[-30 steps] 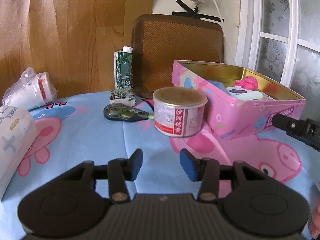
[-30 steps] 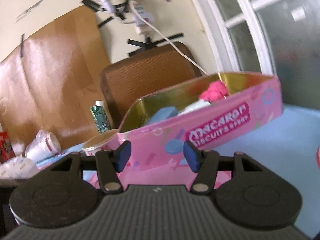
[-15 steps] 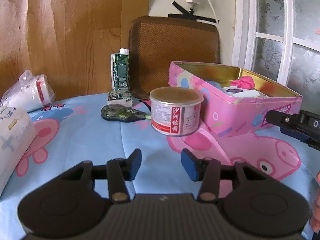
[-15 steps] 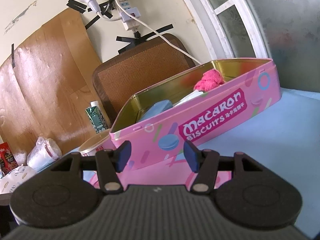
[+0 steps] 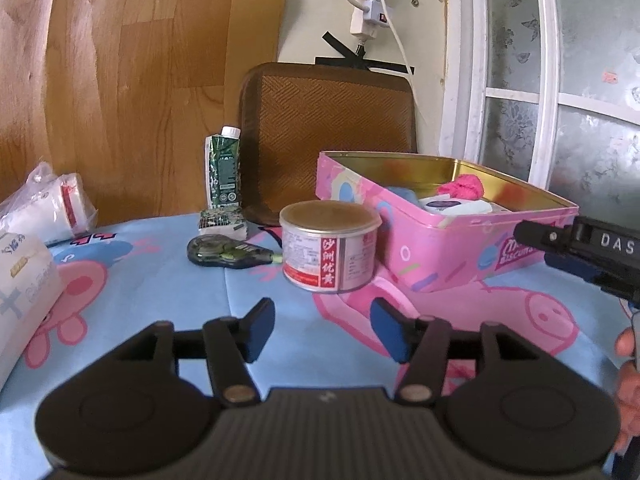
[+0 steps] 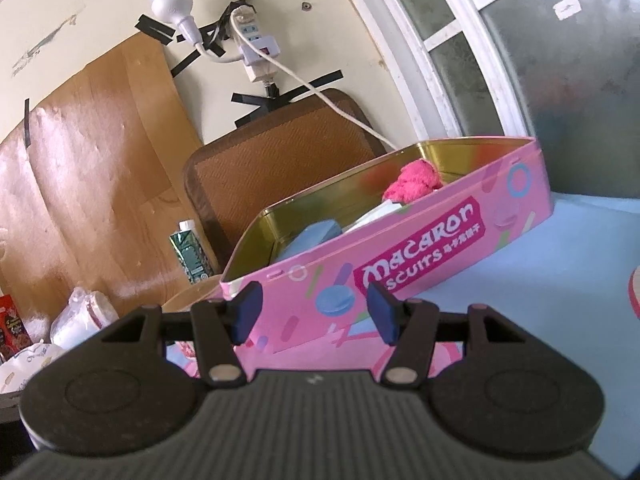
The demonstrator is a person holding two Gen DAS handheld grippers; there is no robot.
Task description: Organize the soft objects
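A pink macaron biscuit tin stands open on the blue cartoon cloth, also in the right wrist view. Inside lie a fluffy pink thing, a blue soft thing and a pale packet. My left gripper is open and empty, above the cloth in front of a round can. My right gripper is open and empty, close to the tin's front wall; its tip shows at the right of the left wrist view.
A correction tape dispenser, a small patterned packet and a green drink carton sit left of the can. White tissue packs and a bagged roll lie far left. A brown woven cushion leans behind.
Both grippers have drawn back and tilted up a little, so more of the wall shows. Both stay open and empty. Nothing on the cloth has moved.
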